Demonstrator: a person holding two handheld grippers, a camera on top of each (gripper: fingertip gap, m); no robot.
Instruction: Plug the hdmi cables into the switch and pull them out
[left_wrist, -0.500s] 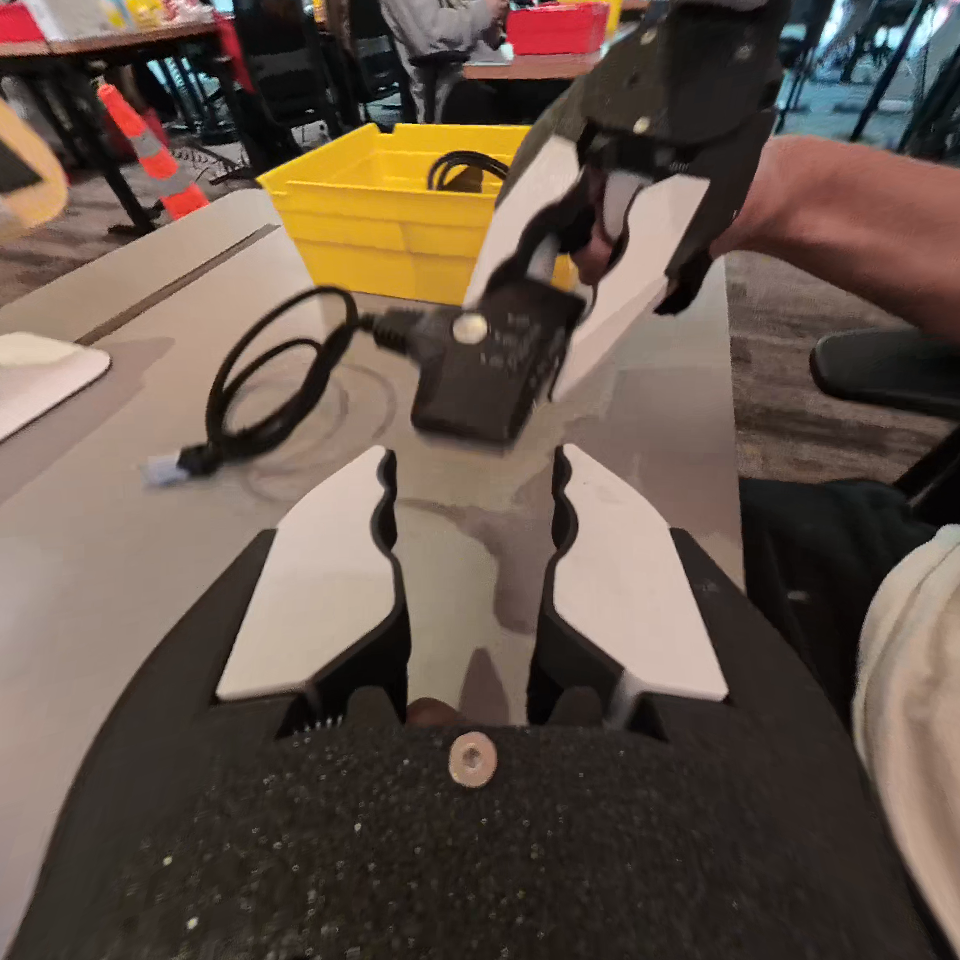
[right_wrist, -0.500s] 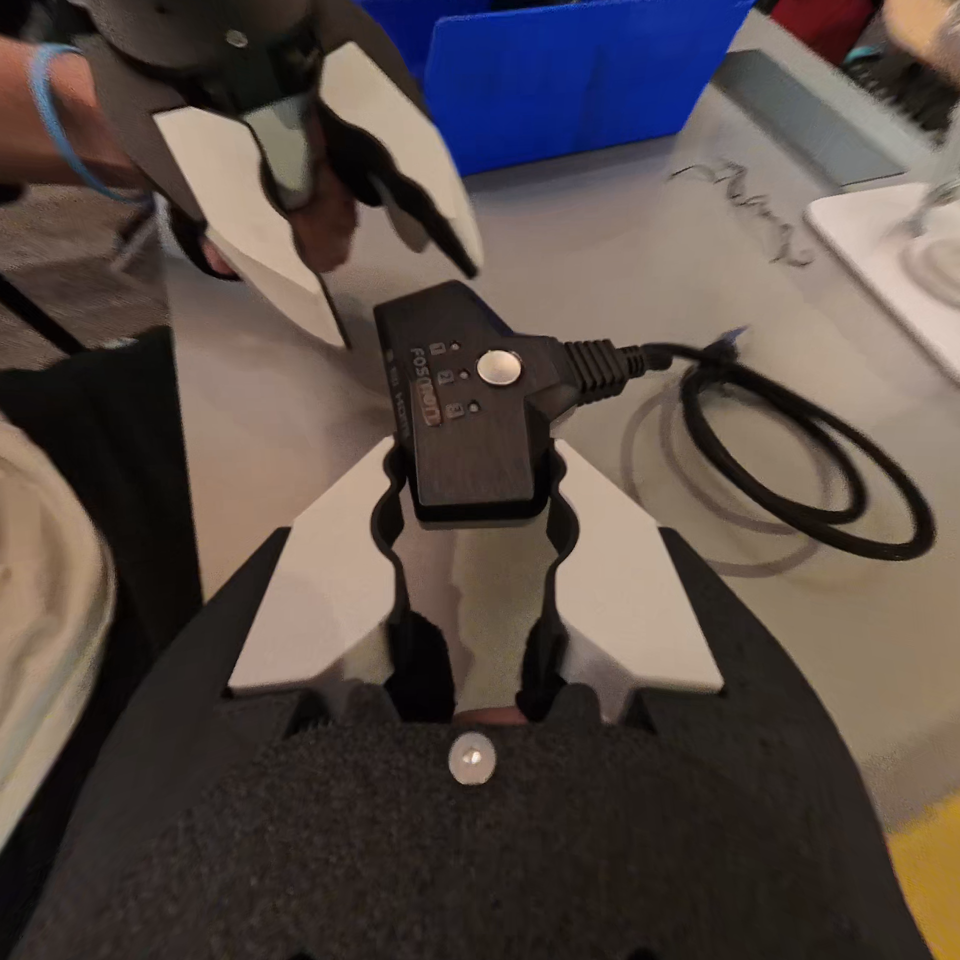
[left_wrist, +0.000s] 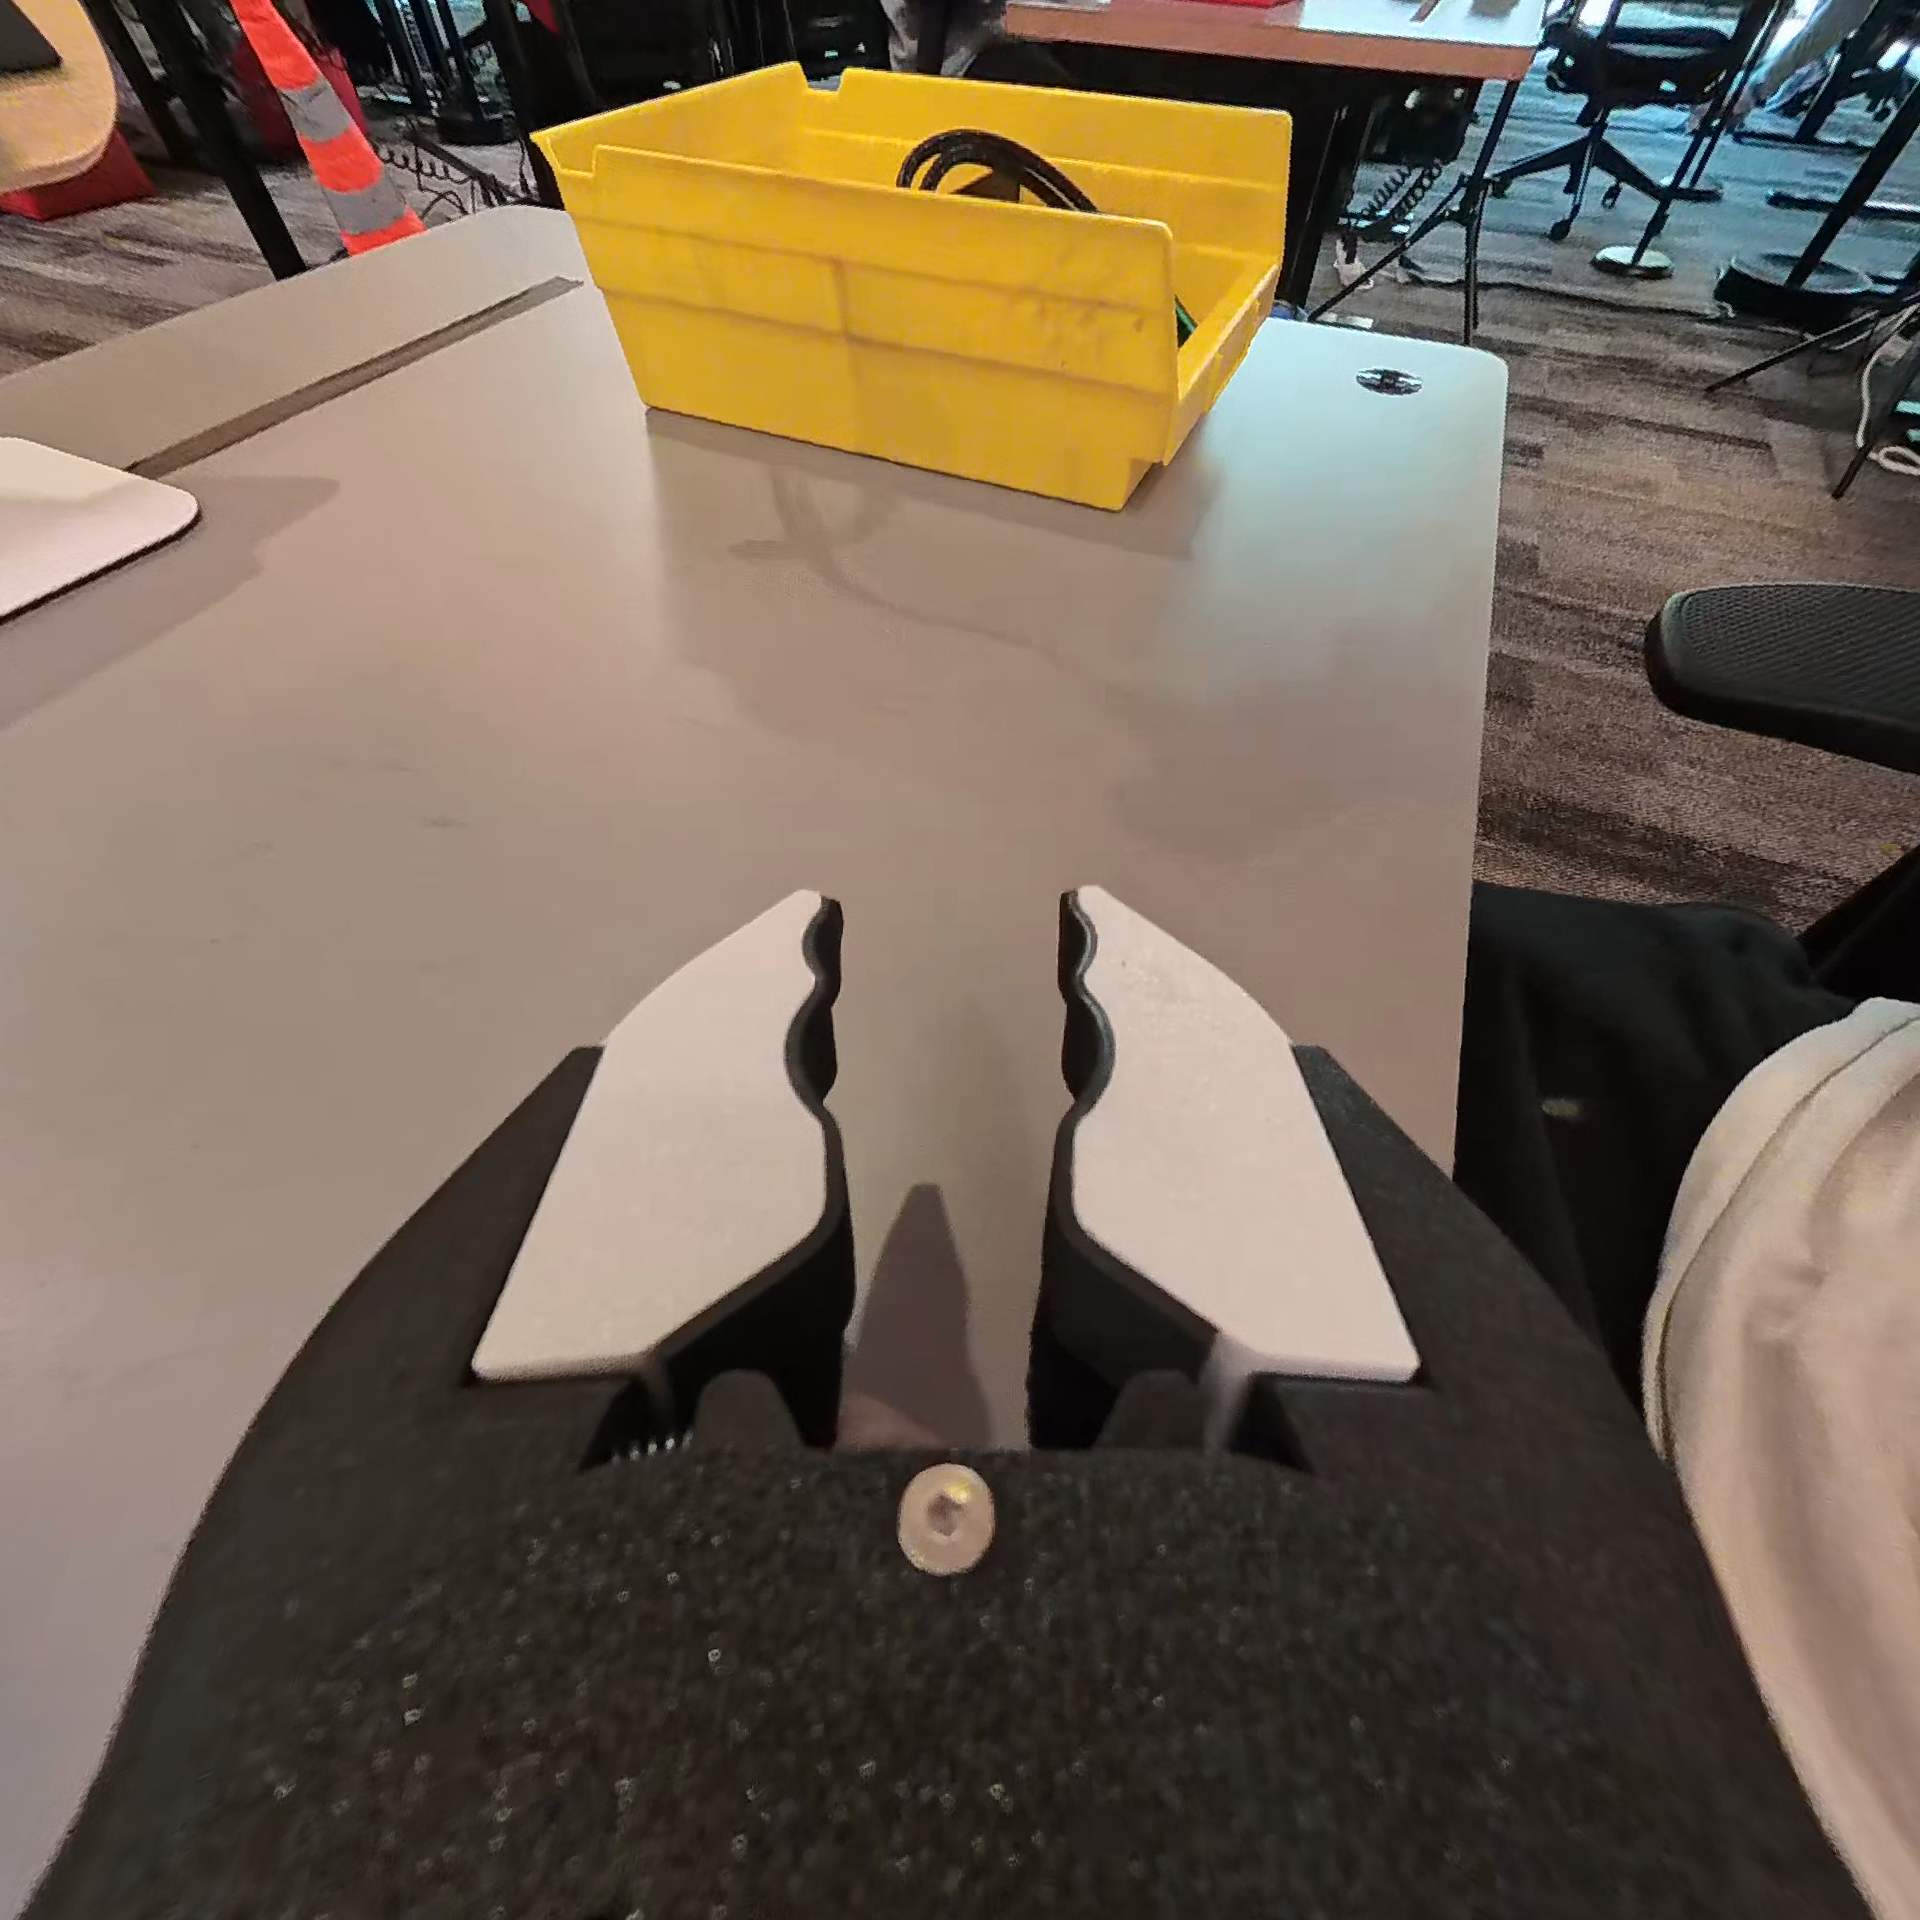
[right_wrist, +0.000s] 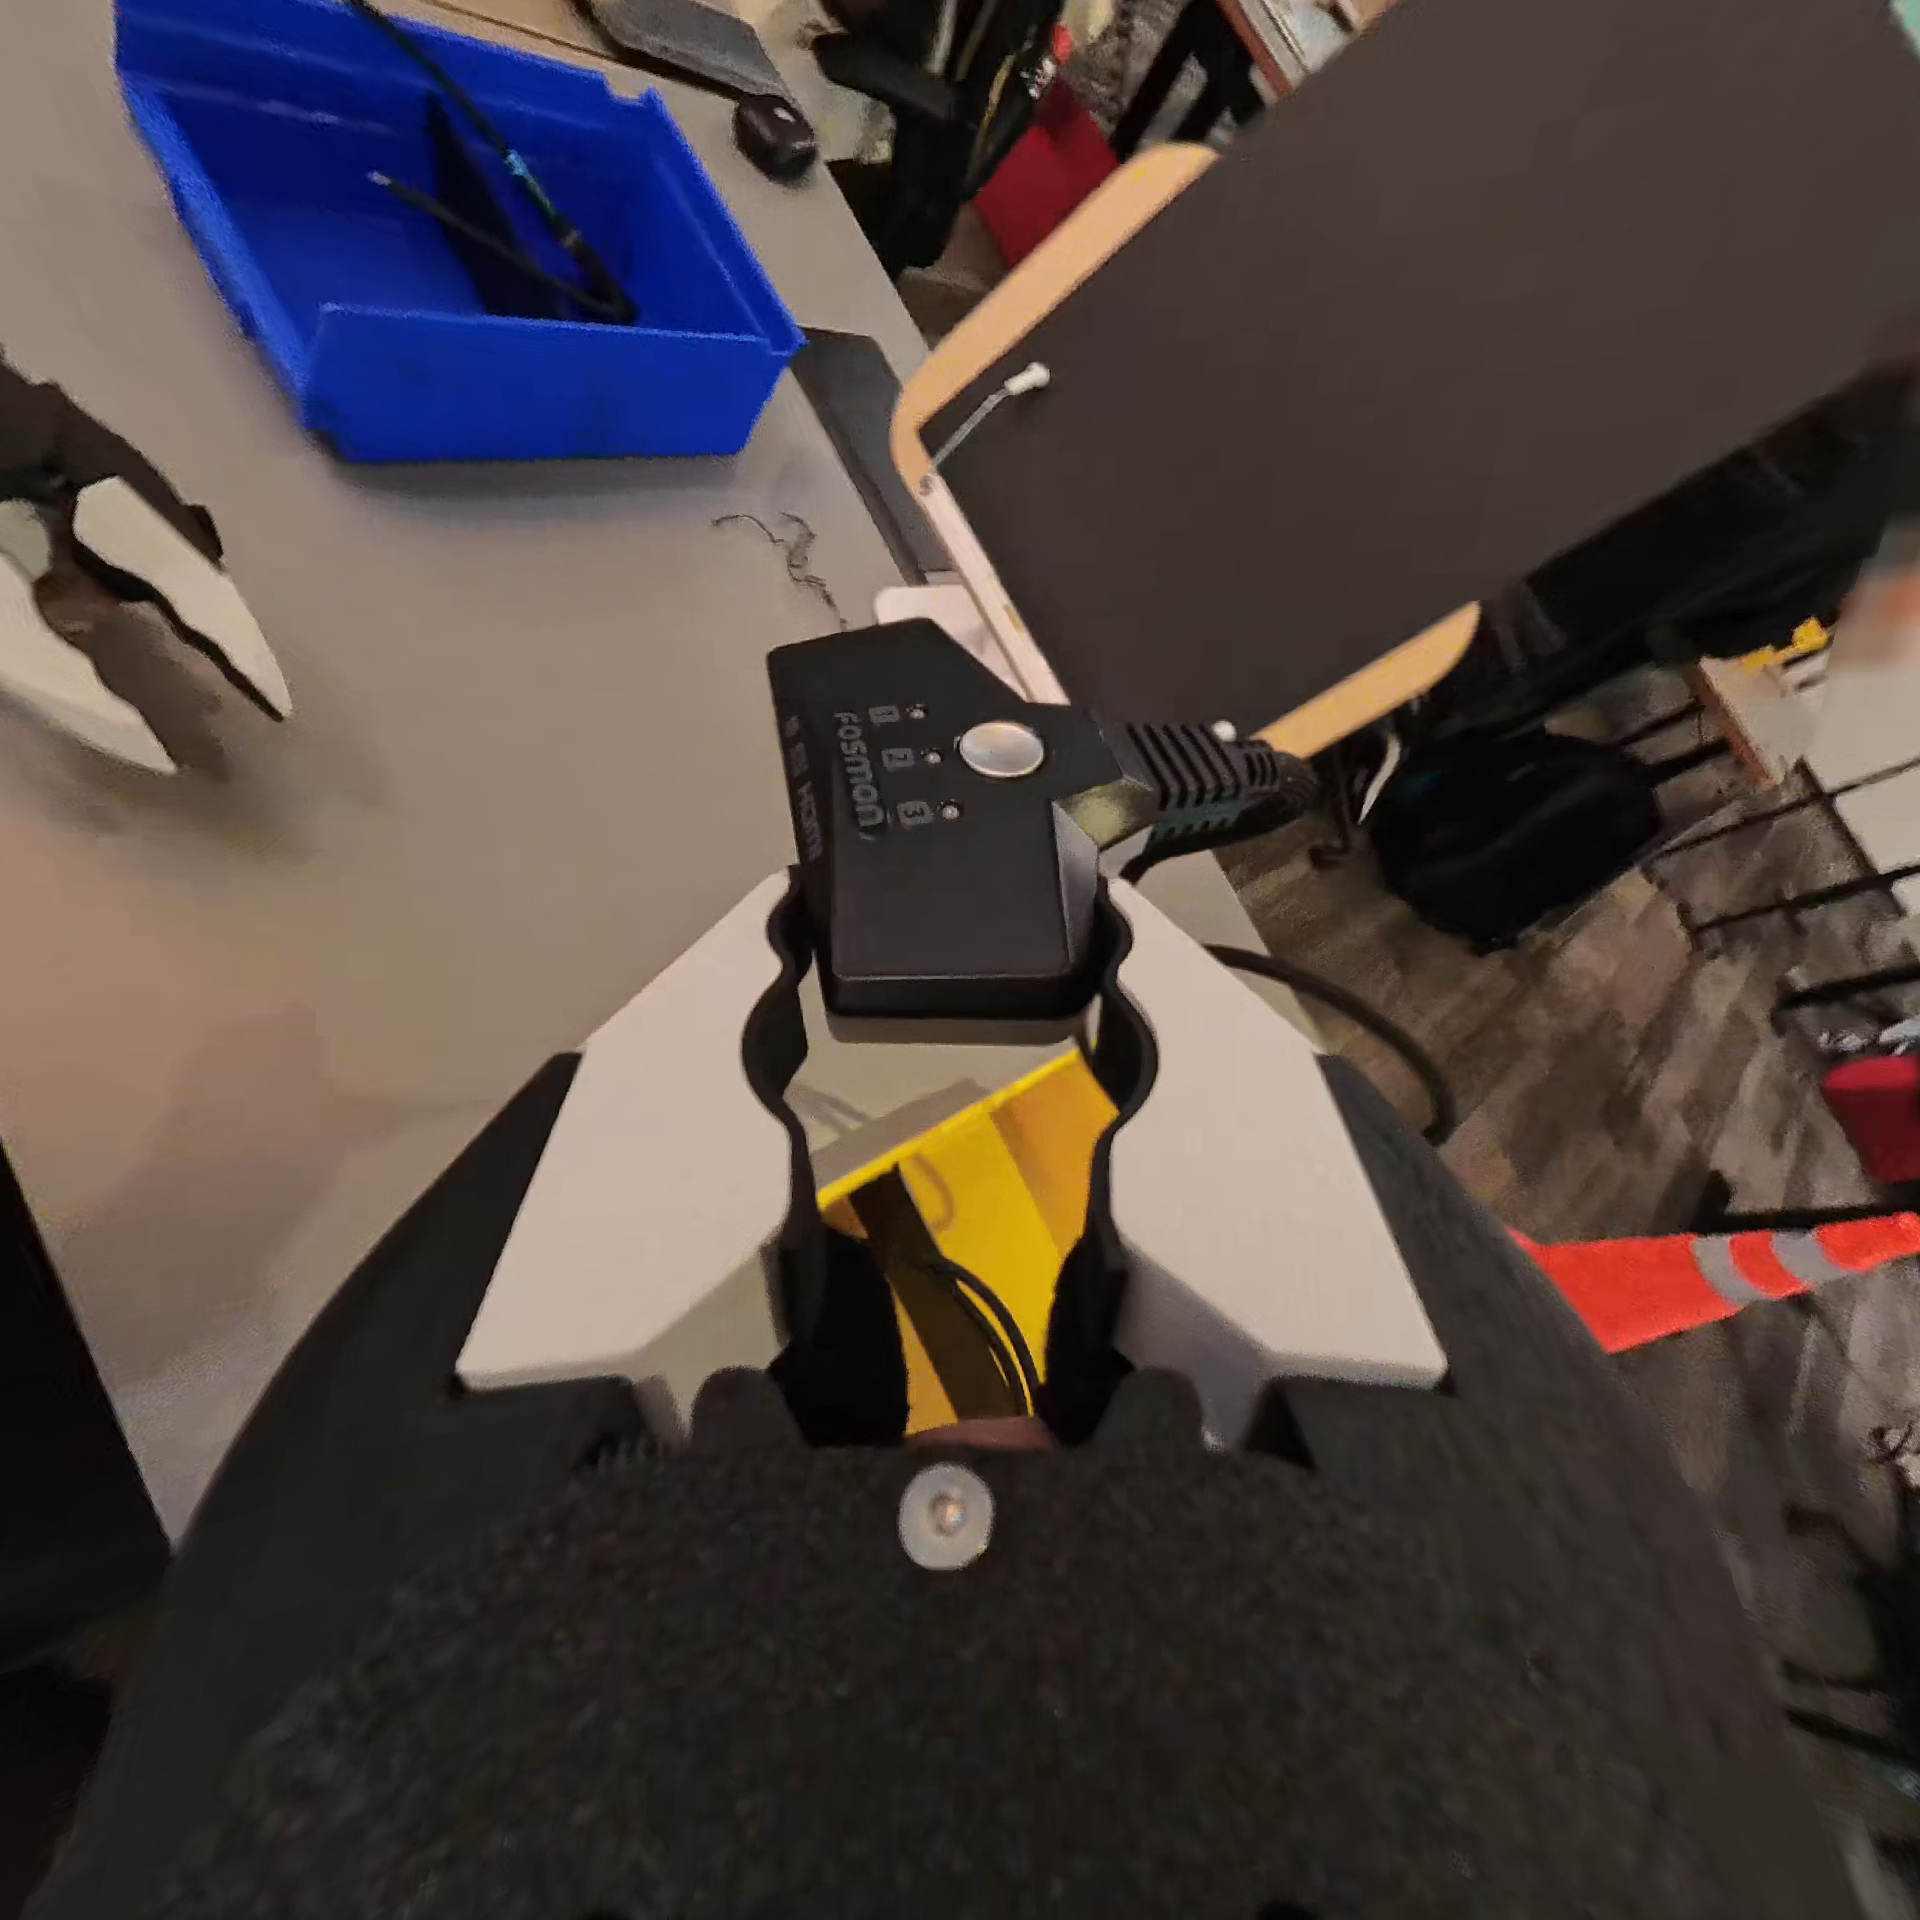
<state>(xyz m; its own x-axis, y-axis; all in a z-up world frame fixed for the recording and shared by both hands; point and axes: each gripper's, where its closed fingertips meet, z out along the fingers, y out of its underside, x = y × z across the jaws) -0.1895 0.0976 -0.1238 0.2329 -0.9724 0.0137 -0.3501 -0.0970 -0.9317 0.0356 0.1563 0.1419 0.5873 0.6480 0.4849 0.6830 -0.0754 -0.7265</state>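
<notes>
We clamp the switch (right_wrist: 940, 847) mid-frame in our right gripper (right_wrist: 945, 971), lifted, probably over the yellow bin (right_wrist: 977, 1174) at lower centre to drop it, while our left gripper (left_wrist: 948, 925) hangs part-open and empty above the worktop (left_wrist: 520, 779).

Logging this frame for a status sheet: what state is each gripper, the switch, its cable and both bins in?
Left gripper: open, empty, over the table.
Right gripper: shut on the HDMI switch.
HDMI switch: lifted, gripped at its near end, top face up.
Switch cable: attached at the switch's right side, hanging down.
Yellow bin: on the table, black cable inside.
Blue bin: on the table, thin cables inside.
</notes>
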